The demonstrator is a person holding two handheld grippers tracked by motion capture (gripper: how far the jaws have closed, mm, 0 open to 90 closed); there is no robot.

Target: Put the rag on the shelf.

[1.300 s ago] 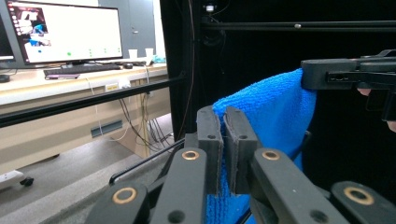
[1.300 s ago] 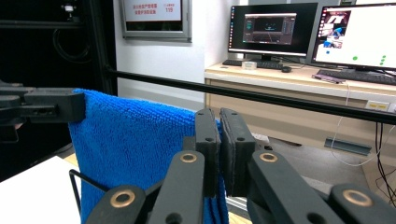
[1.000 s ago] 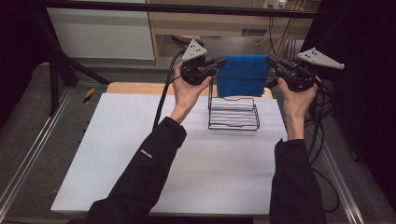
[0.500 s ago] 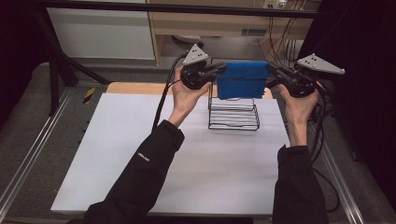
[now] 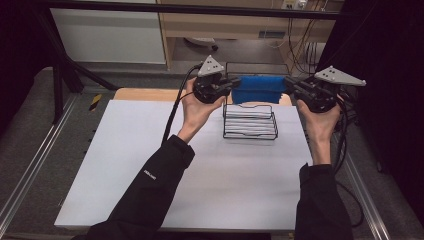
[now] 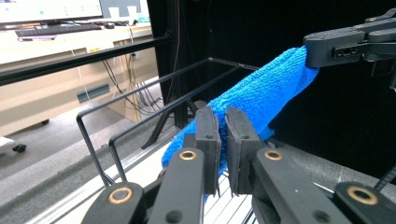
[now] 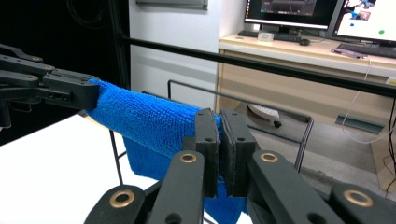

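Observation:
A blue towel (image 5: 258, 88) hangs stretched between my two grippers, above the far side of a black wire rack (image 5: 250, 121) on the white table (image 5: 150, 165). My left gripper (image 5: 234, 82) is shut on the towel's left end, and my right gripper (image 5: 289, 85) is shut on its right end. In the left gripper view the jaws pinch the blue towel (image 6: 261, 100), with the right gripper (image 6: 310, 49) holding its far end. The right gripper view has the blue towel (image 7: 144, 119) running from its own jaws to the left gripper (image 7: 91, 95). The rack's tall back wires (image 6: 140, 100) stand behind the towel.
A desk with monitors and a keyboard (image 7: 275, 35) stands beyond the table. A black frame bar (image 5: 200, 7) crosses the far side. Metal rails (image 5: 30, 170) run along the table's left and right edges. Cables hang behind the rack at the back right.
Both grippers have carried the towel away from me, toward the rack's far side, and slightly lower. The towel now looks shorter and more bunched between them.

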